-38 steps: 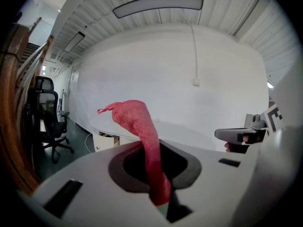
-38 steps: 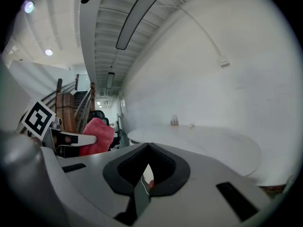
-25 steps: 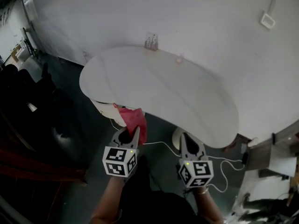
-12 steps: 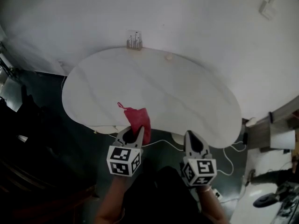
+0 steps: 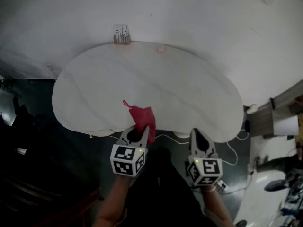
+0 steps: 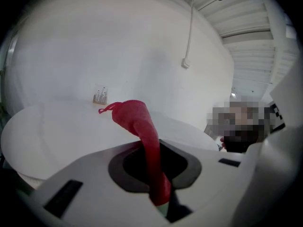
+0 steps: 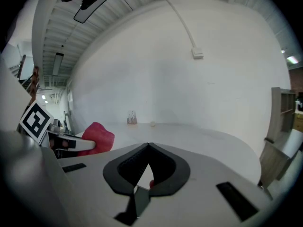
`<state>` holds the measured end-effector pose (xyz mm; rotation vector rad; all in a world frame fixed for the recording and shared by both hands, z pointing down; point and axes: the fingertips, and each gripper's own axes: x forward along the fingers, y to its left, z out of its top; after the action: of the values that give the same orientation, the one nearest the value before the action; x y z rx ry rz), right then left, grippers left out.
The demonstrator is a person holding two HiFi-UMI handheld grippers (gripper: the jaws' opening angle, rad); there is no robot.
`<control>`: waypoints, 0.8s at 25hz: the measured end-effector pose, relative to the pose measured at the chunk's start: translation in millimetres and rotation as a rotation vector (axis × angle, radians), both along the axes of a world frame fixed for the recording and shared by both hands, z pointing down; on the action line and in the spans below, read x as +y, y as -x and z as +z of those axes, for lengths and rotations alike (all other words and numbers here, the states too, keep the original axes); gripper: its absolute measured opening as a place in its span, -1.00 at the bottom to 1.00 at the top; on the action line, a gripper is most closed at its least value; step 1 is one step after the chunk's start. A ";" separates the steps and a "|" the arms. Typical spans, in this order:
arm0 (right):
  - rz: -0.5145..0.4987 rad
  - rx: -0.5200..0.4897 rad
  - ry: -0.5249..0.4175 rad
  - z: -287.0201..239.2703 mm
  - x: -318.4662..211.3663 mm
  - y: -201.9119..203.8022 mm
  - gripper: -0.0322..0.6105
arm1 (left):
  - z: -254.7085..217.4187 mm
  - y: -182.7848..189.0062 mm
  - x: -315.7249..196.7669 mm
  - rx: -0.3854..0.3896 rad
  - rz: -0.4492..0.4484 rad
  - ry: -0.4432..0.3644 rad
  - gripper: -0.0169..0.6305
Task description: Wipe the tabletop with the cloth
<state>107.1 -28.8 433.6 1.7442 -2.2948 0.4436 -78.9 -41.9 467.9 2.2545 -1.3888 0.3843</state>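
Note:
A red cloth is pinched in my left gripper, which is shut on it at the near edge of the white kidney-shaped tabletop. In the left gripper view the cloth rises from between the jaws and droops forward over the table. My right gripper hovers just off the table's near edge, to the right of the left one, its jaws shut with nothing between them. The right gripper view shows the cloth at the left, beside the left gripper.
A small rack of thin upright items and a small pale round object sit at the table's far edge against the white wall. White cables trail on the dark floor under the table. A wooden shelf stands at the right.
The view has shifted so the table sits more squarely ahead. Both grippers have come closer to the table's near edge, the cloth now hanging over the tabletop instead of off its edge.

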 end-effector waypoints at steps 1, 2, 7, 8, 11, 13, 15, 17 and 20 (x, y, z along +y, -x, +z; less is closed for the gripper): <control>0.012 0.001 0.001 1.2 -1.5 -4.3 -0.89 | 1.0 -6.1 -4.5 -0.004 0.016 0.003 -0.81; 0.025 0.000 0.003 2.1 -2.6 -9.5 -0.89 | 1.8 -13.2 -8.9 -0.007 0.035 0.007 -0.81; 0.107 -0.008 0.022 6.4 5.9 -45.3 -0.89 | 6.7 -64.4 -19.6 -0.021 0.155 0.035 -0.81; 0.127 -0.011 0.026 7.7 8.3 -52.9 -0.89 | 8.9 -76.2 -21.3 -0.024 0.181 0.043 -0.81; 0.177 -0.023 0.035 10.7 11.9 -73.8 -0.89 | 15.2 -112.2 -27.3 -0.024 0.257 0.062 -0.81; 0.204 -0.032 0.038 12.7 12.2 -87.5 -0.89 | 18.4 -135.7 -31.7 -0.027 0.301 0.070 -0.81; 0.228 -0.034 0.044 14.1 12.7 -100.9 -0.89 | 24.2 -157.7 -35.1 -0.039 0.338 0.086 -0.81; 0.248 -0.033 0.052 16.0 12.6 -111.3 -0.89 | 35.9 -173.2 -38.5 -0.071 0.364 0.115 -0.81; 0.261 -0.039 0.051 16.7 10.5 -120.6 -0.89 | 58.6 -181.6 -42.6 -0.133 0.370 0.180 -0.81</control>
<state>227.8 -18.3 450.3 2.0341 -2.0665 0.5817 102.8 -84.5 526.6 2.3645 -0.9456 0.7608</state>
